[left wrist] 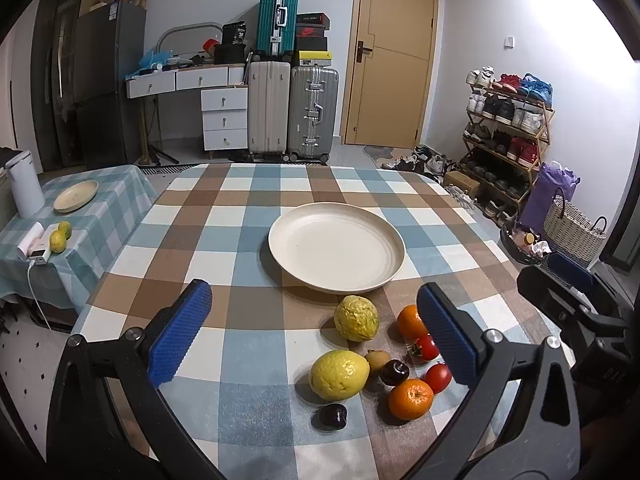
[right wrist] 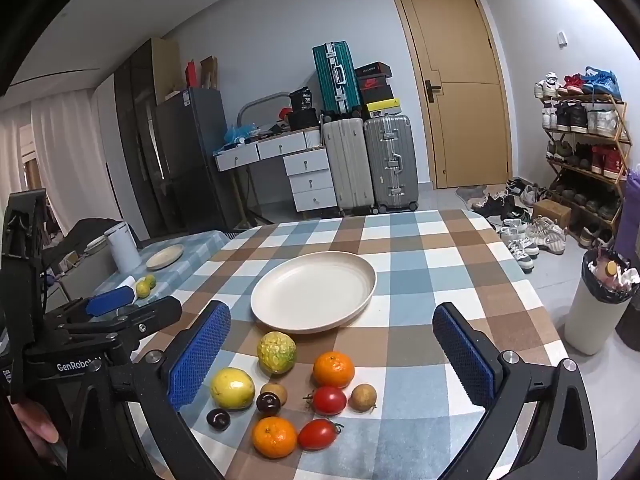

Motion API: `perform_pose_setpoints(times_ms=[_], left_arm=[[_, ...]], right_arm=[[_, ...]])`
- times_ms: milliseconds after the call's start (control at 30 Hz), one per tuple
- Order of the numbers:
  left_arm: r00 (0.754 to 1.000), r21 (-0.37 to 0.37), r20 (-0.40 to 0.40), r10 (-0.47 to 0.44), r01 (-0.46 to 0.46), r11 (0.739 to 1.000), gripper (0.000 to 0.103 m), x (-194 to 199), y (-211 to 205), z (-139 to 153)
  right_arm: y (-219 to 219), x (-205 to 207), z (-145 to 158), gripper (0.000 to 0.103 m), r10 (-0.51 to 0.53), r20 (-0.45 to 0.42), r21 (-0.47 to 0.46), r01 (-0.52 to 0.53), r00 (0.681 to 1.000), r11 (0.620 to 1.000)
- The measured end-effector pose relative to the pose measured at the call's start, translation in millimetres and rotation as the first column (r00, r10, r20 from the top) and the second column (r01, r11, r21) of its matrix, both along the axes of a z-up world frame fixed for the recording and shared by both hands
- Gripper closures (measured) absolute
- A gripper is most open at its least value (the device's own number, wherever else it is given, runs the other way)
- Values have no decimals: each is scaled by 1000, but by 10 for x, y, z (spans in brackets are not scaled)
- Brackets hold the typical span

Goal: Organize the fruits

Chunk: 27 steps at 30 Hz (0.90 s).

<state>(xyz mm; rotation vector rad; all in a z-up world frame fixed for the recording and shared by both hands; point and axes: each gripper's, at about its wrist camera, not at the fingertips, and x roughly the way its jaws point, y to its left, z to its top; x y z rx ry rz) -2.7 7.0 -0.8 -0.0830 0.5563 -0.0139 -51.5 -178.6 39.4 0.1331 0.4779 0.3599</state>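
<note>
Both the left tongs (left wrist: 316,328) and right tongs (right wrist: 332,356) hang spread wide and empty, ready to pick. The fruits (right wrist: 280,396) cluster on the bench (right wrist: 440,264) just near of the bare plate (right wrist: 276,300), likely their destination.

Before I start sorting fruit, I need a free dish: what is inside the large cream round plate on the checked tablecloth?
Nothing lies in the large cream round plate; both views show its whole bare inner surface. The fruits sit on the checked tablecloth in front of it. Whatever is under it stays hidden.
</note>
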Motion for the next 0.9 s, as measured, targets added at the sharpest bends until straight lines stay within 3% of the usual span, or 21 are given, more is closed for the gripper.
perform_pose_setpoints(times_ms=[900], left_arm=[[1000, -14, -9, 4, -4, 1000, 1, 35, 29, -113]], right_arm=[[15, -23, -11, 0, 19, 0, 11, -19, 1000, 1000]])
